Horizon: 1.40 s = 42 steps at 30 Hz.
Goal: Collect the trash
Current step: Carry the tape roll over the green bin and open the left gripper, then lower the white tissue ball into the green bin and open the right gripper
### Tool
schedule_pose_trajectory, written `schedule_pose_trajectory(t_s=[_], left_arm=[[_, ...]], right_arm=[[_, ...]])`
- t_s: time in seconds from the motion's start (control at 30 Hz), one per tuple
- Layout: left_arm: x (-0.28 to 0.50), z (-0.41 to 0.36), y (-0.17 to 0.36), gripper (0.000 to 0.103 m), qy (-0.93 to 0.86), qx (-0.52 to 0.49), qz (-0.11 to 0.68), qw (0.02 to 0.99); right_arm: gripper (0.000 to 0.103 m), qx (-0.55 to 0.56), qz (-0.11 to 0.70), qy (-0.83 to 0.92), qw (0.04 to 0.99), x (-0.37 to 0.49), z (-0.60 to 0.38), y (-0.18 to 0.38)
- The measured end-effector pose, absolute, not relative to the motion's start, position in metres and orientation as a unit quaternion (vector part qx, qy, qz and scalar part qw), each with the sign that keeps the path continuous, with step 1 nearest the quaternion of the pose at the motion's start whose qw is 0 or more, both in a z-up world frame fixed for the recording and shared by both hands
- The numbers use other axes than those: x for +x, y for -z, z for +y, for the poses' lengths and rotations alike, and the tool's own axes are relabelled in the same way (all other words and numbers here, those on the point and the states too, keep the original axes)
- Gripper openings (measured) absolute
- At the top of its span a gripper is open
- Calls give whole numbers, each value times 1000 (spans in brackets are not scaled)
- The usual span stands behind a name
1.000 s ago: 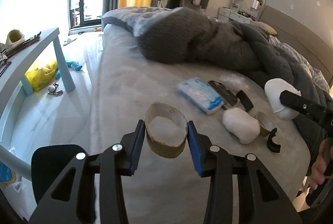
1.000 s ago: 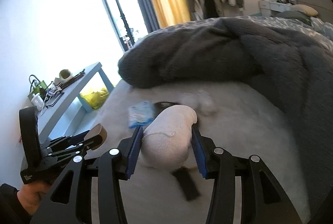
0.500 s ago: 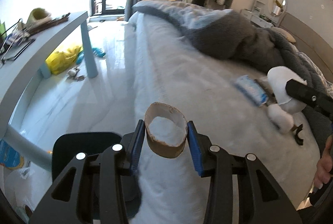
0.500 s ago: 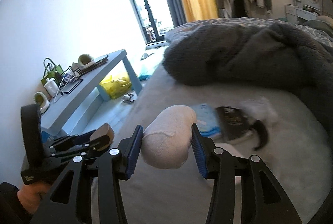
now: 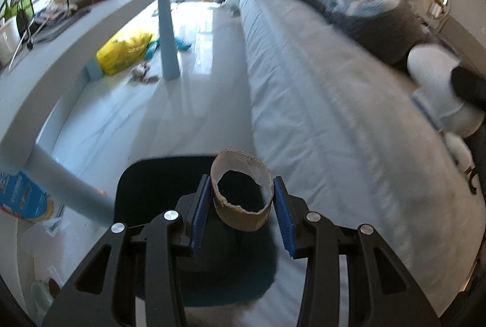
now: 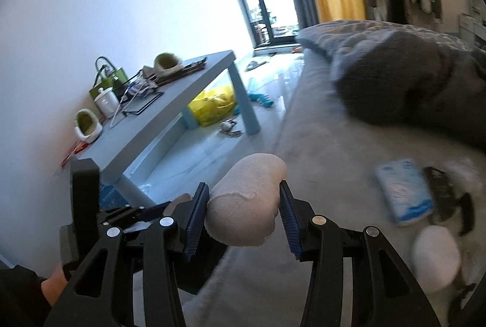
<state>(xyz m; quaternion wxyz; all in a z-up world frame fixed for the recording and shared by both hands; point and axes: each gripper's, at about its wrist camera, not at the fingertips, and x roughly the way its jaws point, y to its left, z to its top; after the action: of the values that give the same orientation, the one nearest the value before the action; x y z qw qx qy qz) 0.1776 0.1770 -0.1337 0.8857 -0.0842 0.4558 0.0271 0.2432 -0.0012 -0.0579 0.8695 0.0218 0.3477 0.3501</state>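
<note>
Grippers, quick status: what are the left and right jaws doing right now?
Left gripper: shut on the cardboard ring, above the dark bin.
Right gripper: shut on the beige wad.

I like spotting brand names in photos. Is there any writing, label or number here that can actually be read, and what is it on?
None can be read.
Blue package on the floor under the table: large white letters, cut off and blurred.
Blue-and-white pack on the bed: print smeared by motion.
Black flat item beside it: no legible marking.
Cardboard ring in the left hand-held gripper: plain, no print.
</note>
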Motion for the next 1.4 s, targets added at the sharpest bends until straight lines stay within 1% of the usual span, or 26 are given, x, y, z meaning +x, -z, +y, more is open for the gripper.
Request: schedule_pose_trajectory(t_s=[0.4,0.67,0.7,0.77,0.8,0.87,0.93,1.03,1.17,1.2,1.3,1.33,1.4], left_arm=[[158,228,188,44,-42,-98,536,837],[145,259,206,45,-55,-119,566,814],[143,261,207,46,-55,-121,566,813],[139,266,205,51,-54,-120,564,815],[139,267,204,56,-54,-120,562,817],[138,272,200,60,-55,-126,556,820],[135,277,196,66,-56,-133,549,823],[130,285,187,66,-61,-136,537,831],[124,296,167,63,-66,-144,507,847],[123,299,163,60,-68,-146,502,850],[117,305,147,56,-76,-145,480,862],[116,306,145,51,-78,-144,476,864],[112,310,134,49,-79,-147,464,870]], right_arm=[[47,7,376,-390,841,235,68,73],[47,-4,397,-407,823,233,109,88],[47,-7,400,-409,820,232,116,90],[47,-10,404,-411,817,233,124,94],[47,-11,406,-412,816,233,129,97],[47,-10,413,-411,813,235,135,102],[47,-7,422,-410,809,238,141,110],[47,-9,435,-406,803,241,151,121],[47,-20,450,-402,797,241,165,137],[47,-23,453,-401,796,241,168,140],[47,-29,460,-395,795,242,177,150],[47,-30,462,-393,795,243,178,153],[47,-32,467,-387,794,244,183,160]])
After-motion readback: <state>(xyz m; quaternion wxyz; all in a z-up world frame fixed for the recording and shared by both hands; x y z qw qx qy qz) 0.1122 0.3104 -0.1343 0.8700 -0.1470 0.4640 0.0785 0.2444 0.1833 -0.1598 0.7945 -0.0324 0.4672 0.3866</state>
